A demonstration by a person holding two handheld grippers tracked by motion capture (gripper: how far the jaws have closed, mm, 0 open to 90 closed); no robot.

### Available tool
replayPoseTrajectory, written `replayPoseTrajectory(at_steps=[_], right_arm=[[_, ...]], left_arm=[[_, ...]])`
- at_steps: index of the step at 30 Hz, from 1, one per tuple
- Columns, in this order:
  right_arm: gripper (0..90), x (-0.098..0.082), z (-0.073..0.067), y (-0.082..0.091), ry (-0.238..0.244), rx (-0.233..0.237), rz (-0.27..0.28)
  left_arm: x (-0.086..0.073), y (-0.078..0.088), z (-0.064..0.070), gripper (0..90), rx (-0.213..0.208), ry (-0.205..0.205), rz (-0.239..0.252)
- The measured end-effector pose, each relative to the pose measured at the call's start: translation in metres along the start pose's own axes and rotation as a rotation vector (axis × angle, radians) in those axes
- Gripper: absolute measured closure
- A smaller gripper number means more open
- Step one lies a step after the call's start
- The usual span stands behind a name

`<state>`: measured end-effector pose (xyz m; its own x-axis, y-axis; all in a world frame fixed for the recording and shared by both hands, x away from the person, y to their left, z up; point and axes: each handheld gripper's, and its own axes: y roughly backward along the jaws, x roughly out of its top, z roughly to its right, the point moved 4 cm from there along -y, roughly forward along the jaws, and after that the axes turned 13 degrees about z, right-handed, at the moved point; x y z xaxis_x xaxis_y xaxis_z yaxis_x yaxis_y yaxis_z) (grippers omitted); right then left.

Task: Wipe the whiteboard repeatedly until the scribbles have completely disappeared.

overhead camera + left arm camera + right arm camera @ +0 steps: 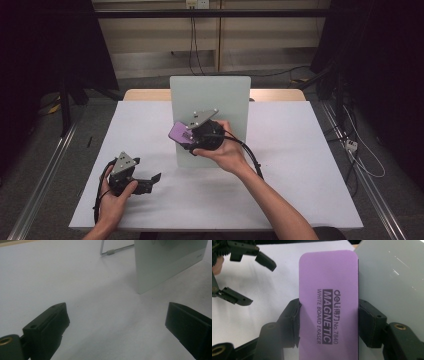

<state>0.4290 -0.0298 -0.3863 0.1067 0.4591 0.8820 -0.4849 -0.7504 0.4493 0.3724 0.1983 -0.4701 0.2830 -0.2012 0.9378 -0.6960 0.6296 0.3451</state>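
Observation:
A purple magnetic whiteboard eraser (328, 290) is clamped by its long sides between the jaws of my right gripper (329, 315), label facing the camera. In the high view, the right gripper (182, 136) holds the eraser (179, 132) at the lower left part of an upright pale grey-green board (220, 95), which stands mid-table. Whether the eraser touches the board I cannot tell. My left gripper (152, 182) rests low at the table's front left with its jaws wide apart and nothing between them. The left gripper view has its open jaws (117, 315) over bare white table, facing the board (165, 262).
The white table (300, 165) has free surface left and right of the board. A wire stand (110, 251) props the board from behind. Dark curtains and cables on the floor surround the table. The left gripper (261, 285) lies beyond the eraser in the right gripper view.

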Motion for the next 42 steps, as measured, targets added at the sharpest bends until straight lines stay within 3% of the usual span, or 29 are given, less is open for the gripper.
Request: replayPoseTrajectory(at_steps=[9, 19, 32, 42], right_arm=[[41.6, -0.012, -0.011, -0.011, 0.026, 0.033, -0.038], [41.6, -0.026, -0.013, -0.007, 0.010, 0.056, -0.061], [41.6, -0.014, 0.012, 0.027, -0.032, -0.033, 0.037], [41.6, -0.037, 0.002, 0.024, -0.019, -0.012, -0.025]], left_arm=[[0.000, 0.000, 0.000, 4.6, -0.001, -0.001, 0.000], [0.000, 0.001, -0.001, 4.6, 0.002, 0.001, 0.006], [0.000, 0.001, -0.001, 4.7, 0.004, 0.002, 0.003], [0.000, 0.000, 0.001, 4.6, 0.002, 0.003, 0.001]])
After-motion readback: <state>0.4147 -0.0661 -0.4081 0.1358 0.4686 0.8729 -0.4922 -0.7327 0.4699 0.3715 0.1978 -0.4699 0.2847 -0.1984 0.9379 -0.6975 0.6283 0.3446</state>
